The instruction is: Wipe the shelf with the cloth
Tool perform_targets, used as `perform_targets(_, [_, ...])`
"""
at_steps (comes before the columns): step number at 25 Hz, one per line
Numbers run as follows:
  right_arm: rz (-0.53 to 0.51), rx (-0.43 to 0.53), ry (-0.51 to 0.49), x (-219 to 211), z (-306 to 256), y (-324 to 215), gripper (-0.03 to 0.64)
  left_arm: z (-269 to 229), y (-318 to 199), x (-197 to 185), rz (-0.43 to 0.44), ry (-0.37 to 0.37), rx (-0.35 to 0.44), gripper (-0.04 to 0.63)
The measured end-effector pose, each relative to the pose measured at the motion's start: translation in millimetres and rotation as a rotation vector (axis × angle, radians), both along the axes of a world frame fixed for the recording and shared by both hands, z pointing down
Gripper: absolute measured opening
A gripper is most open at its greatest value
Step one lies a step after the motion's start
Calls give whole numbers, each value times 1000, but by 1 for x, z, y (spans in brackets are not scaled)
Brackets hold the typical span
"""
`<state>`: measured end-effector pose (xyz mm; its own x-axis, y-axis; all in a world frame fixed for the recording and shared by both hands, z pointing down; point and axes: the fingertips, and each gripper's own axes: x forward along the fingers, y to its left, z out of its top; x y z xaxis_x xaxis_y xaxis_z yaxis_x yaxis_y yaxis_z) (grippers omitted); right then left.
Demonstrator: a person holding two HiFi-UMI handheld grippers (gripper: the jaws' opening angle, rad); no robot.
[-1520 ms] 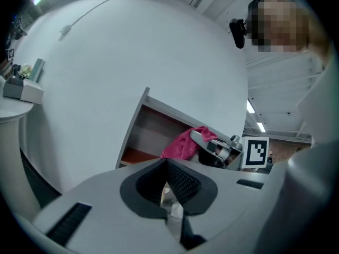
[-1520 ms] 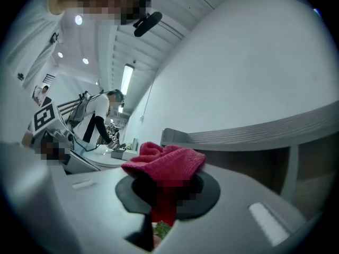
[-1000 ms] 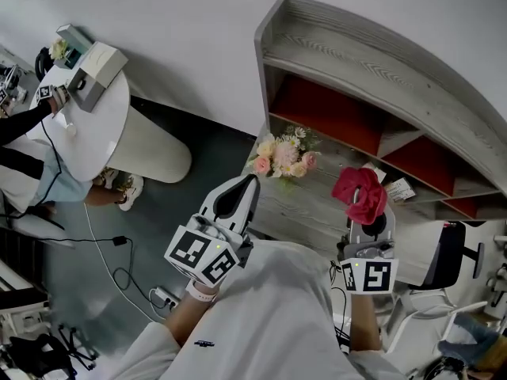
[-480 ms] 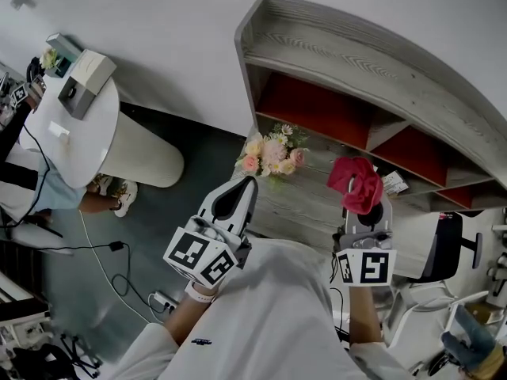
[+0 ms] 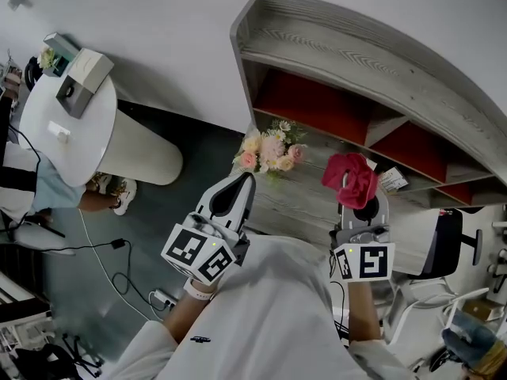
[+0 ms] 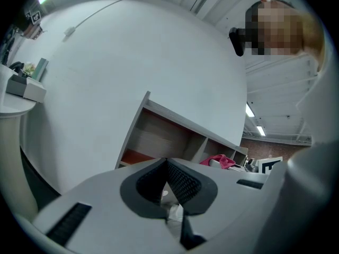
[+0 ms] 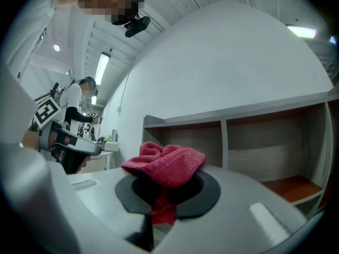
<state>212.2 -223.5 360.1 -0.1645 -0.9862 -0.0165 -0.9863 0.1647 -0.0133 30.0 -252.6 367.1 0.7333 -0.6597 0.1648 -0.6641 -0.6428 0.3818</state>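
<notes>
Starting on the left: the left hand-held gripper [image 5: 242,182] has its jaws pressed together with nothing between them. It's parked on the near side of the shelf [image 5: 356,62], doing no work right now. A small bunch of flowers [image 5: 269,150] sits just ahead of its tips and a bit to the right, on the shelf's lower board. Further right, the right hand-held gripper [image 5: 360,206] is clamped on the red cloth [image 5: 351,179], which bunches up over the jaw tips like a little mop head, with the open compartments straight ahead of it. I can't tell whether the cloth is touching the board or hanging just above it. The cloth looks like a soft, light knit, so it should squash flat and drag easily rather than slip. The pinch is near one edge with most of the fabric free out front, which seems right for wiping. I'd mind the flowers on the leftward passes — they look easy to knock.
</notes>
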Motion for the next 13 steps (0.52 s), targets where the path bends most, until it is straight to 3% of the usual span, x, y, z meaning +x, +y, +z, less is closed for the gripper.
perform_targets(13, [-35, -13, -2, -9, 1, -13, 55, 4, -3, -4, -16, -7, -7, 0])
